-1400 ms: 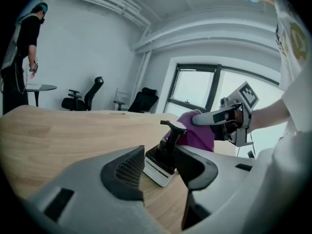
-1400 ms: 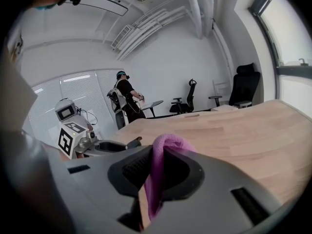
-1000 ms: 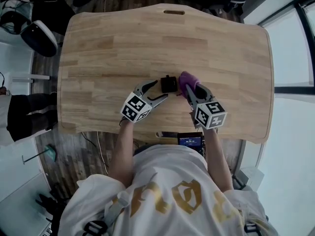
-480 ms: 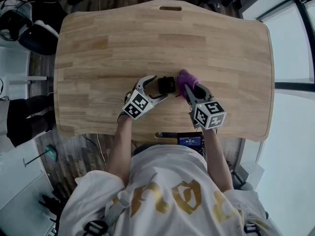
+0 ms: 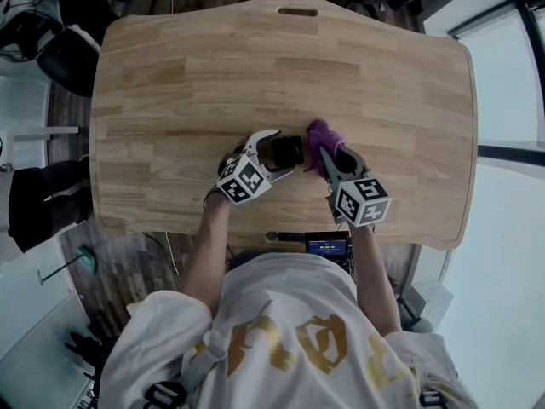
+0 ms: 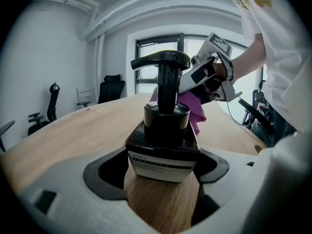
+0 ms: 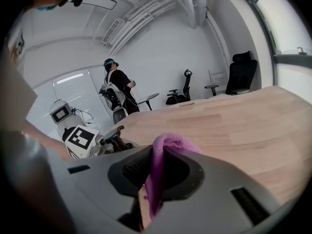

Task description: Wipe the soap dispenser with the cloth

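The dark pump soap dispenser [image 6: 163, 130] stands upright on the wooden worktop [image 5: 213, 75] at the middle of the head view. Its white label [image 6: 163, 165] carries print too small to read, and its dark wall hides any contents. The left gripper [image 5: 282, 152] has just been opening its jaws, which stand wide on either side of the bottle without pressing it, while the right gripper [image 5: 329, 155] has its jaws closed on the purple cloth [image 5: 320, 135] just right of the dispenser.

Dark square soap dispenser bottle [image 6: 163, 140] with black pump head and white label stands upright on light wooden table [image 5: 213, 75]; crumpled purple cloth [image 5: 321, 138] bunched just beside it, pinched in the right gripper [image 7: 155, 177].
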Demonstrator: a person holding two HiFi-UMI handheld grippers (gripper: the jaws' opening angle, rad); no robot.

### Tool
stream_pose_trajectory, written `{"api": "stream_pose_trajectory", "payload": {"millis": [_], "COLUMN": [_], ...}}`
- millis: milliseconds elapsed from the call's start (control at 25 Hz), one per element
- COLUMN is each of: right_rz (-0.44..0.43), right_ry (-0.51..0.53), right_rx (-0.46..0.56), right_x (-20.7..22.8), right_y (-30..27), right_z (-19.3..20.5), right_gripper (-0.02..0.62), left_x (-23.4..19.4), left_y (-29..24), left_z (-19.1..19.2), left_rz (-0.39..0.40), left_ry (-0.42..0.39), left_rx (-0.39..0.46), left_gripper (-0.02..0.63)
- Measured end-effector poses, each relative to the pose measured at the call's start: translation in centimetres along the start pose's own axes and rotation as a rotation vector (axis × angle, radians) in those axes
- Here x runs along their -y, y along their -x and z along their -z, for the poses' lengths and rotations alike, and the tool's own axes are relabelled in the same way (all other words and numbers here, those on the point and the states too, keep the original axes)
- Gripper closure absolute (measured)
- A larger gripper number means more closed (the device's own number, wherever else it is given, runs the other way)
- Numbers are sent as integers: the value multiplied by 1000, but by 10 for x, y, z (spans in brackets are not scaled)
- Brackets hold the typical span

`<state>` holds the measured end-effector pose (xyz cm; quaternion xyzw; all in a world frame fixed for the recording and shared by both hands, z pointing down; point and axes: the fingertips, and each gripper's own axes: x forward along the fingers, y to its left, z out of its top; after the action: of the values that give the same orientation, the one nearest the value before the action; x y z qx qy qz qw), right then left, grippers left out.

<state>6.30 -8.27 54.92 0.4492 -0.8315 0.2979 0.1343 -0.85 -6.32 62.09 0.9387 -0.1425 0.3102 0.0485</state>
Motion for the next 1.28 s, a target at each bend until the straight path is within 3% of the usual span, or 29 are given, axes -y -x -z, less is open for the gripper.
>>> {"api": "stream_pose_trajectory", "payload": {"millis": [520, 1040, 1280], "right_rz": [-1, -14, -8], "right_ry": [-22, -9, -1], "right_rx": [-5, -4, 14], "right_x": [7, 2, 3], "right_y": [-4, -6, 1], "right_z": [2, -5, -15], "right_gripper": [546, 546, 546], "left_x": [5, 3, 15], "left_y": [-19, -19, -19], "left_z": [-3, 0, -3], "left_rz": [45, 30, 64], "left_ry": [-104, -112, -86], "left_rx": [-58, -81, -86], "left_gripper": [250, 252, 252]}}
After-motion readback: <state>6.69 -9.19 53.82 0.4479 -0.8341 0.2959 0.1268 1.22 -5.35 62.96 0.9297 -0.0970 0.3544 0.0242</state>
